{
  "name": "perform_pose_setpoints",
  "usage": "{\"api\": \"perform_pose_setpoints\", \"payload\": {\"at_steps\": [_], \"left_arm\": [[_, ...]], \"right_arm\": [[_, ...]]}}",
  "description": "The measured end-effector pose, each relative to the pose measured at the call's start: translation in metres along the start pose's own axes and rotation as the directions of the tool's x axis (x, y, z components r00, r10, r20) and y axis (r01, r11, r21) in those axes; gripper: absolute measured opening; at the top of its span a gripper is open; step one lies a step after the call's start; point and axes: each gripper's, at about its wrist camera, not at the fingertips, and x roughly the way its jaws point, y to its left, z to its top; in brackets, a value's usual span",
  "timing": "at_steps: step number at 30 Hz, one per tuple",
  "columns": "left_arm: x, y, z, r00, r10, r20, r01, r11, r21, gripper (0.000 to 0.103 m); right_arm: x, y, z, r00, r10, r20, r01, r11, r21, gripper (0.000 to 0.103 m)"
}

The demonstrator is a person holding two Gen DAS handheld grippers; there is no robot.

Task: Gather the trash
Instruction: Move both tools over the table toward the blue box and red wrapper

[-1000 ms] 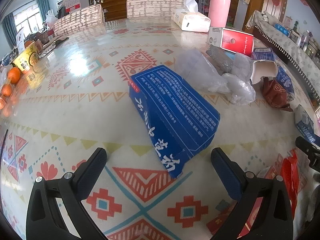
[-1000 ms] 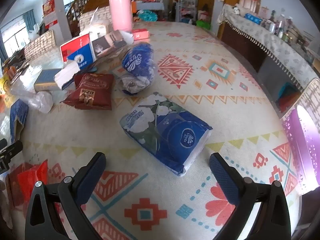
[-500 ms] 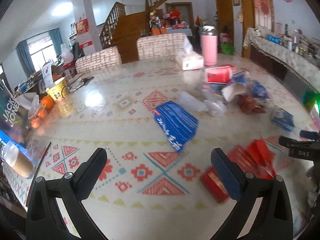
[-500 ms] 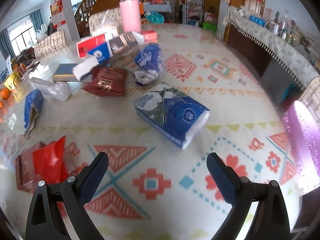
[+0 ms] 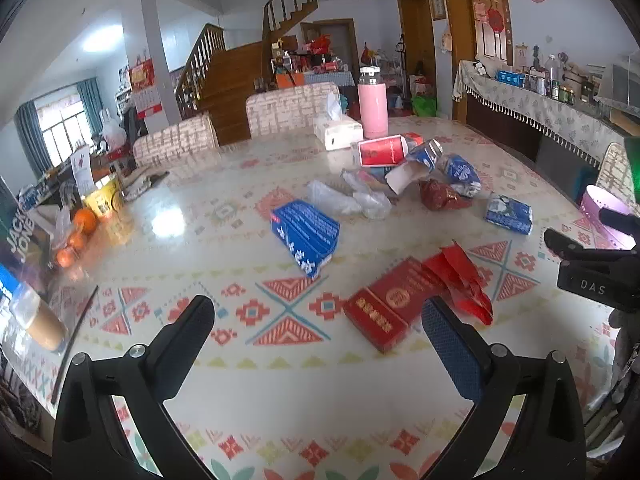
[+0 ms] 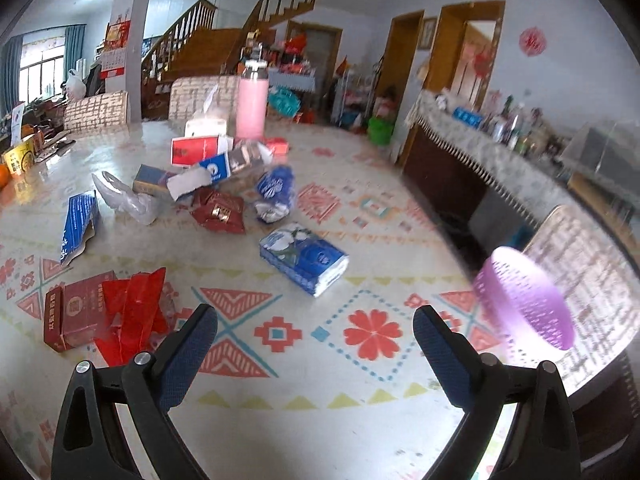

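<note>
— Patterned tablecloth (image 5: 280,392) over a big dining table, staircase behind, and litter all over the near half. Where does the trash sit?

— Spread out. Nearest the left gripper (image 5: 318,338) is a flattened red carton (image 5: 386,306) with torn red wrapping (image 5: 460,280) touching it; beyond that lies a crushed blue box (image 5: 306,236). The right gripper (image 6: 316,342) faces a blue tissue pack (image 6: 304,258), with a dark red snack bag (image 6: 218,212), clear plastic film (image 6: 128,200) and a heap of torn cartons (image 6: 208,160) further back.

— Are the grippers holding anything?

— No. Both have their fingers spread wide, with nothing between them, raised above the table.

— What could go wrong?

— Several things, I think. The red carton lies flat, so fingers coming down on it may skid off its face rather than catch an edge. The loose wrapping could come along half-gripped and drop. The plastic film is flimsy and might slip free.

— And the bin?

— A purple perforated basket (image 6: 524,300) sits at the table's far right edge, blurred in the right view. If that is the bin, a careless toss could miss it or nudge it off. The pink flask (image 5: 372,106) and tissue box (image 5: 336,130) stand just behind the heap, so a sweep there risks toppling things that probably aren't trash.
</note>
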Motion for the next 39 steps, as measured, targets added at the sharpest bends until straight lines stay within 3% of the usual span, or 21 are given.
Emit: {"api": "perform_pose_setpoints", "payload": {"at_steps": [11, 16, 27, 33, 39], "left_arm": [[-0.027, 0.023, -0.025, 0.997, -0.074, 0.039, 0.08, 0.975, -0.208, 0.103], [-0.036, 0.009, -0.041, 0.997, -0.056, 0.048, 0.064, 0.98, -0.186, 0.103], [-0.034, -0.01, -0.061, 0.983, -0.185, -0.006, 0.181, 0.968, -0.171, 0.103], [-0.026, -0.021, -0.057, 0.982, -0.187, -0.022, 0.184, 0.978, -0.096, 0.103], [-0.011, 0.022, -0.014, 0.997, -0.077, 0.004, 0.077, 0.989, -0.125, 0.103]], "right_arm": [[-0.026, 0.0, -0.008, 0.999, -0.025, 0.036, 0.025, 1.0, -0.016, 0.1], [-0.025, 0.001, -0.011, 0.999, -0.019, 0.031, 0.019, 1.0, -0.011, 0.1], [-0.021, -0.008, -0.012, 1.0, 0.0, 0.025, -0.001, 0.999, 0.034, 0.1], [-0.006, -0.013, -0.014, 0.996, 0.09, -0.019, -0.088, 0.993, 0.082, 0.092], [0.015, -0.011, -0.018, 0.971, 0.226, -0.082, -0.215, 0.969, 0.119, 0.084]]}}
